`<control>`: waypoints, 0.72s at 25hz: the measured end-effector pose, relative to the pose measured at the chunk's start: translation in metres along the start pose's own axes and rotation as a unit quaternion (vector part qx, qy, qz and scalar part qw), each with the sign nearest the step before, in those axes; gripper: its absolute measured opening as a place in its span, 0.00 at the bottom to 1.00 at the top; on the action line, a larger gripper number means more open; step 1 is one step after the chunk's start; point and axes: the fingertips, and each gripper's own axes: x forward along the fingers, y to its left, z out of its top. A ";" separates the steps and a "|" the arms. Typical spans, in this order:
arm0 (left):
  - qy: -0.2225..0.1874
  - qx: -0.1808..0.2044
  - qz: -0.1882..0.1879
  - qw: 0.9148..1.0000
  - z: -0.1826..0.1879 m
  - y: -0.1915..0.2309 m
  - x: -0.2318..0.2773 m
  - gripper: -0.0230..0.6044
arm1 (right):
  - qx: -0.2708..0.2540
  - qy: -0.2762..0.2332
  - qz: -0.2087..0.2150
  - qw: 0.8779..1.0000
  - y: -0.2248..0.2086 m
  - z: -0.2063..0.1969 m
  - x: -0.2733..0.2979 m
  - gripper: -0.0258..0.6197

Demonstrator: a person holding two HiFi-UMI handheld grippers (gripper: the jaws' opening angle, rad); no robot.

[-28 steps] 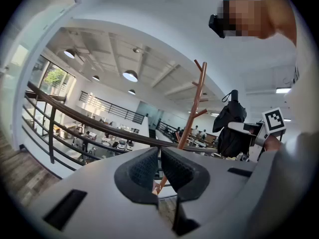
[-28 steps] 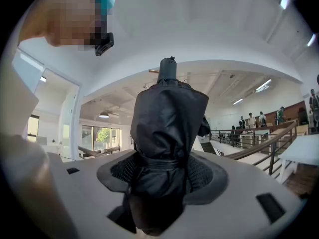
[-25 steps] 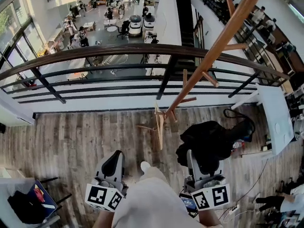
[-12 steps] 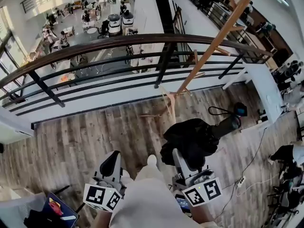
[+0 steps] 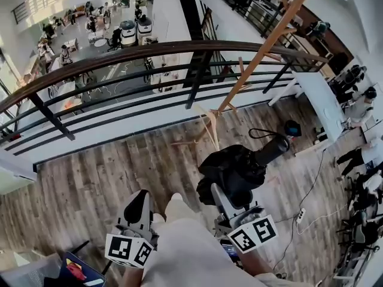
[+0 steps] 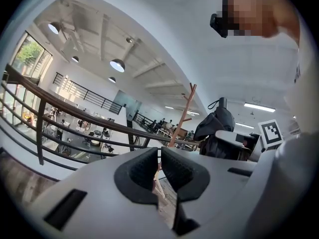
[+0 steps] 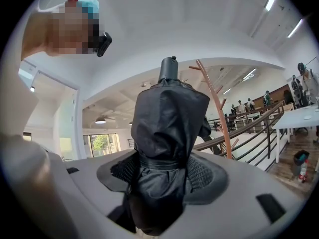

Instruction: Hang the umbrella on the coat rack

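Shifted over the last second: umbrella (image 5: 234,171) and right gripper (image 5: 222,197) have drawn nearer the foot of the coat rack (image 5: 261,51) in the head view, and the railing (image 5: 119,57) has swung across the frame.

Item 1, umbrella. Black, folded, fabric bunched and strapped. Location: in the right gripper (image 7: 164,169), clamped across its lower body, with the handle end pointing away from the jaws. A thin cord loop (image 5: 261,133) shows at the handle. Held this way, probably, so that the loop end leads and can be set over a peg.

Item 2, right gripper. Jaws closed on the umbrella's fabric just under its band, firm contact on both pads.

Item 3, left gripper (image 6: 159,171). Jaws drawn together to a narrow slit, nothing between them. Carried low beside the person's leg, well apart from the umbrella; likely kept clear because one gripper suffices for the load.

Item 4, coat rack. Wooden pole with angled pegs, standing on the plank floor (image 5: 102,166) just before the railing. No umbrella on it yet.

Status: approach under way, hanging not yet done. The next move calls for raising the loop to a peg.
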 end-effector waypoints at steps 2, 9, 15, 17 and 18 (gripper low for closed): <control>0.005 -0.002 -0.007 1.000 -0.002 0.003 0.007 0.10 | 0.004 0.004 -0.005 1.000 -0.003 -0.005 0.005 0.52; 0.020 0.015 -0.036 0.999 0.010 0.030 0.052 0.10 | 0.003 -0.005 -0.015 1.000 -0.011 -0.015 0.050 0.52; 0.039 0.029 -0.052 0.997 0.035 0.046 0.153 0.10 | -0.005 -0.012 -0.024 1.000 -0.066 0.003 0.126 0.52; 0.040 0.032 -0.057 0.997 0.046 0.052 0.186 0.09 | -0.011 -0.011 -0.025 1.000 -0.085 0.009 0.151 0.52; 0.041 0.032 -0.060 0.997 0.051 0.055 0.203 0.10 | -0.016 -0.011 -0.026 0.999 -0.094 0.013 0.163 0.52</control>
